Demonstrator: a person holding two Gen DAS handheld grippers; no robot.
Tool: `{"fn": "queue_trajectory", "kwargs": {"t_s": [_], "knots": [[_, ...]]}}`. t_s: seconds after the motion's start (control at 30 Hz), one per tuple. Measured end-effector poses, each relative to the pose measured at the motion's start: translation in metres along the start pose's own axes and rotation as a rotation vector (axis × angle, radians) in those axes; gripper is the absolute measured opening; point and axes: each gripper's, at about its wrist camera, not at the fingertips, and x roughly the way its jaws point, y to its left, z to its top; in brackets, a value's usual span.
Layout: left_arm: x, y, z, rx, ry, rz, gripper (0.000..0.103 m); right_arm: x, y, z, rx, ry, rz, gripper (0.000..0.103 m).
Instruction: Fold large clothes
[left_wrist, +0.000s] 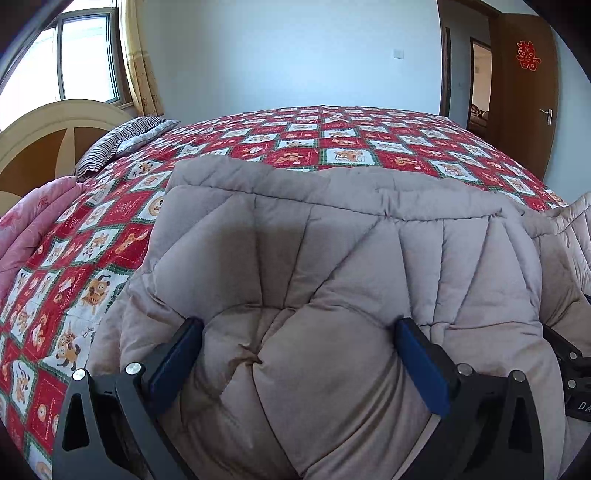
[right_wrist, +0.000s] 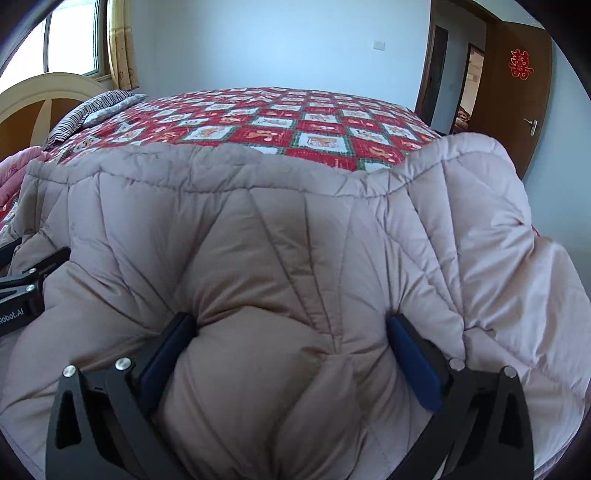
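Bedspread (left_wrist: 332, 147), both grippers apparently clamping coat (left_wrist: 295, 258)

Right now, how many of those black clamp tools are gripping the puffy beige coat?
2. The left gripper pinches a bunch of the beige coat on its left part; the right gripper pinches another bunch beside it, to the right. None seems hidden.

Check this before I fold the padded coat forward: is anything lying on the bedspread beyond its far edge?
Nothing visible does. Both tongs, left and right, grip the padded coat; the checked bedspread beyond looks bare. The striped pillow lies far left.
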Motion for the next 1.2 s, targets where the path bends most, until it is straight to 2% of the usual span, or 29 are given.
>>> {"fn": "queue_trajectory", "kwargs": {"t_s": [0.47, 0.6, 0.67, 0.8, 0.9, 0.97, 1.2], "knots": [[0.005, -0.001, -0.002, 0.006, 0.012, 0.009, 0.102, 0.005, 0.009, 0.004, -0.036, 0.040, -0.054, 0.103], [0.005, -0.002, -0.002, 0.010, 0.008, 0.013, 0.102, -0.010, 0.011, 0.009, -0.014, 0.064, -0.067, 0.103], [0.005, -0.001, -0.003, 0.008, 0.008, 0.012, 0.102, -0.033, 0.015, 0.005, 0.032, 0.016, -0.044, 0.103], [0.005, -0.001, -0.002, 0.009, 0.008, 0.012, 0.102, -0.067, 0.036, -0.011, 0.009, -0.067, -0.027, 0.103], [0.004, 0.000, -0.003, 0.006, 0.004, 0.009, 0.102, -0.054, 0.047, -0.028, -0.024, -0.022, -0.060, 0.103], [0.003, 0.001, -0.003, 0.004, 0.003, 0.007, 0.102, -0.046, 0.047, -0.036, -0.024, -0.043, -0.072, 0.103], [-0.003, 0.001, -0.004, 0.002, 0.001, 0.013, 0.102, -0.034, 0.050, -0.038, -0.042, -0.020, -0.087, 0.103]]}}
